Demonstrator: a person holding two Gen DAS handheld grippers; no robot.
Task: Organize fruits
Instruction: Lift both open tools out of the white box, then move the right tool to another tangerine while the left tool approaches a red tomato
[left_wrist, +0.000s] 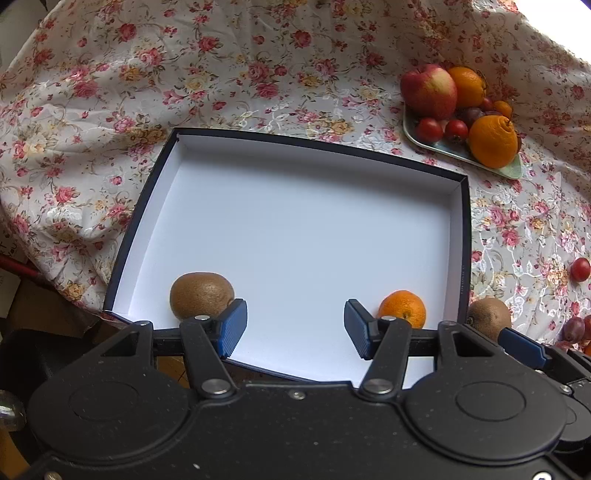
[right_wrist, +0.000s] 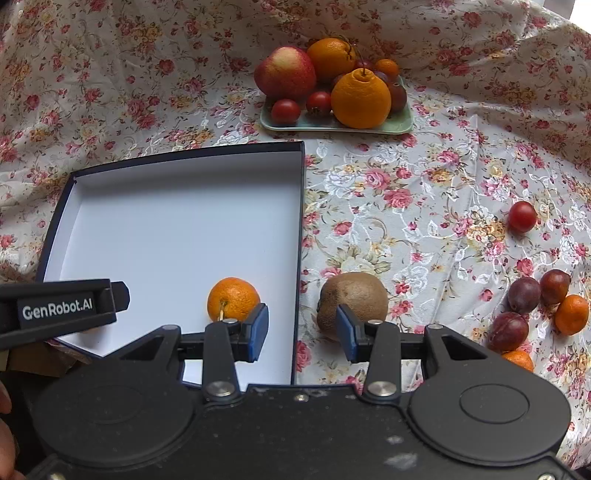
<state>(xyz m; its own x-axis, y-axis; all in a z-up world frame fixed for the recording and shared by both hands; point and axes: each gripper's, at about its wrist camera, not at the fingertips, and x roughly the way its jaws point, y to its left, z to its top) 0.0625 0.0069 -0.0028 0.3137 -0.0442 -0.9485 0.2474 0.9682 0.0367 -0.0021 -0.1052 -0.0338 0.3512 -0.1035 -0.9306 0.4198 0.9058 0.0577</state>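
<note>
Shallow box (left_wrist: 463, 236), dark rim, white floor, lying open on the counter (left_wrist: 258, 74) under a floral cloth. Contents: one kiwi (left_wrist: 201, 294) near the front left corner and one small mandarin (left_wrist: 402, 308) near the front right corner, well apart from each other. Left hand-held gripper (left_wrist: 295, 328): jaws wide apart, holding nothing, poised over the front edge of the box; the boxed kiwi sits just beyond its left finger, the mandarin just beyond its right finger. Second kiwi (right_wrist: 352, 299) on the cloth just outside the box's right wall. Right hand-held gripper (right_wrist: 303, 334): jaws open, holding nothing, straddling that right wall; its right fingertip overlaps the loose kiwi in view, though contact cannot be confirmed, and the mandarin lies just beyond its left fingertip. Pale green tray (right_wrist: 402, 123) at the far side of the counter, piled with an apple (right_wrist: 286, 72), two large oranges, small red fruits and darker ones behind. Right wrist view alone: loose cluster at the right of the cloth, comprising three plums (right_wrist: 524, 295), two small mandarins and, further back, a single cherry tomato (right_wrist: 522, 216); also the side of the left hand-held gripper with white lettering. Left wrist view alone: the boxed kiwi, and the box's whole outline.
</note>
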